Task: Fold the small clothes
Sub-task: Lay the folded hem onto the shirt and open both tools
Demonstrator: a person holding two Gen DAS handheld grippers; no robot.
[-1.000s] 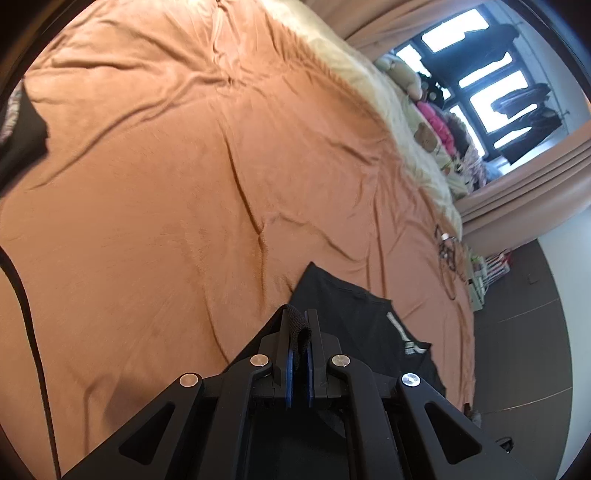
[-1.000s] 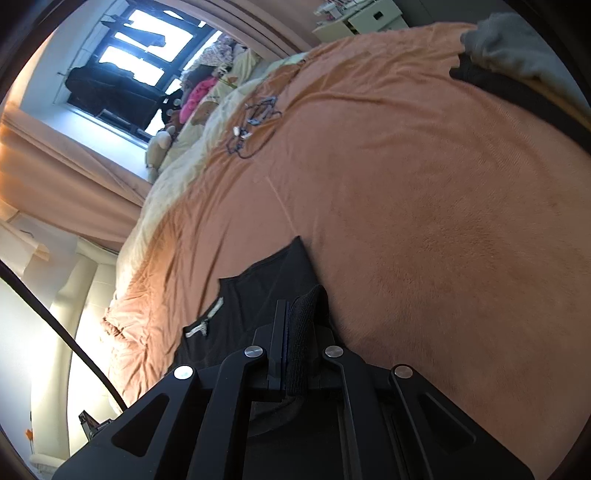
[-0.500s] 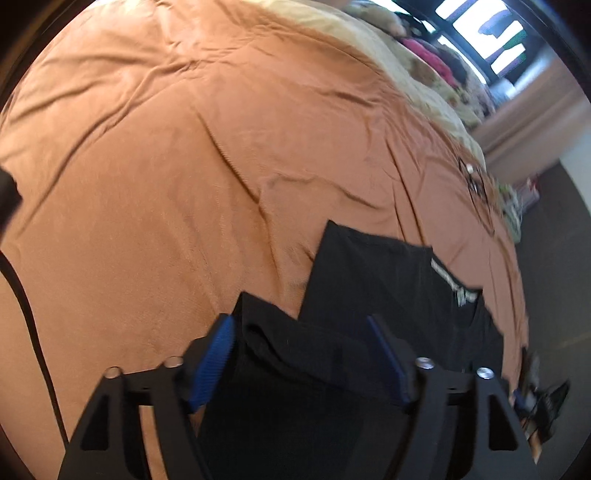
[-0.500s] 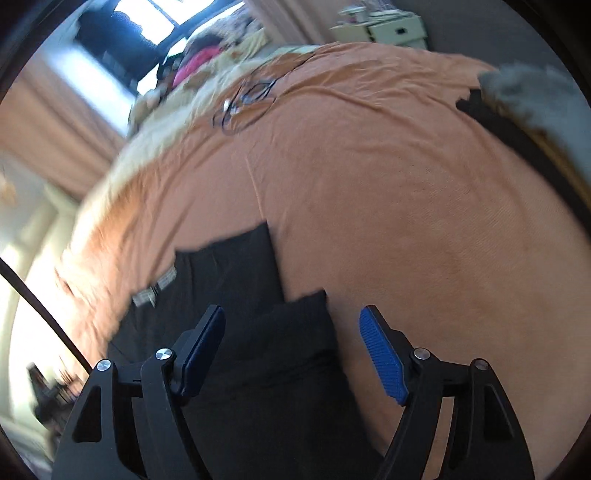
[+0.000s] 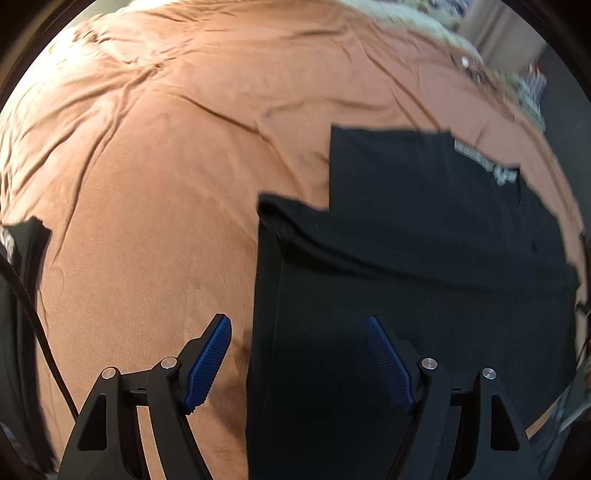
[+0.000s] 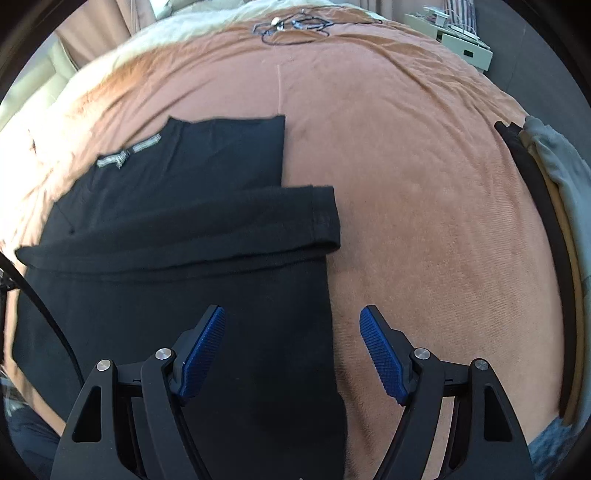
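Note:
A black T-shirt [image 5: 424, 258] lies flat on the orange bedspread [image 5: 166, 184], its lower part folded up over the chest below the neck label [image 5: 484, 162]. My left gripper [image 5: 296, 325] is open above the shirt's left edge, one blue pad over the bedspread and one over the cloth, holding nothing. In the right wrist view the same T-shirt [image 6: 184, 229] shows its folded hem ending near the middle. My right gripper [image 6: 291, 314] is open over the shirt's right edge, and nothing is between its pads.
A stack of folded clothes [image 6: 546, 184] sits at the bed's right edge. Tangled cables [image 6: 295, 24] lie at the far side beside a cream blanket [image 6: 147, 33]. A white drawer unit [image 6: 461, 40] stands beyond the bed. Another dark garment [image 5: 22, 251] shows at the left rim.
Both grippers were shut on pinched black cloth a second ago; they opened, let the folded part drop onto the shirt, and rolled and drew back from the fold.

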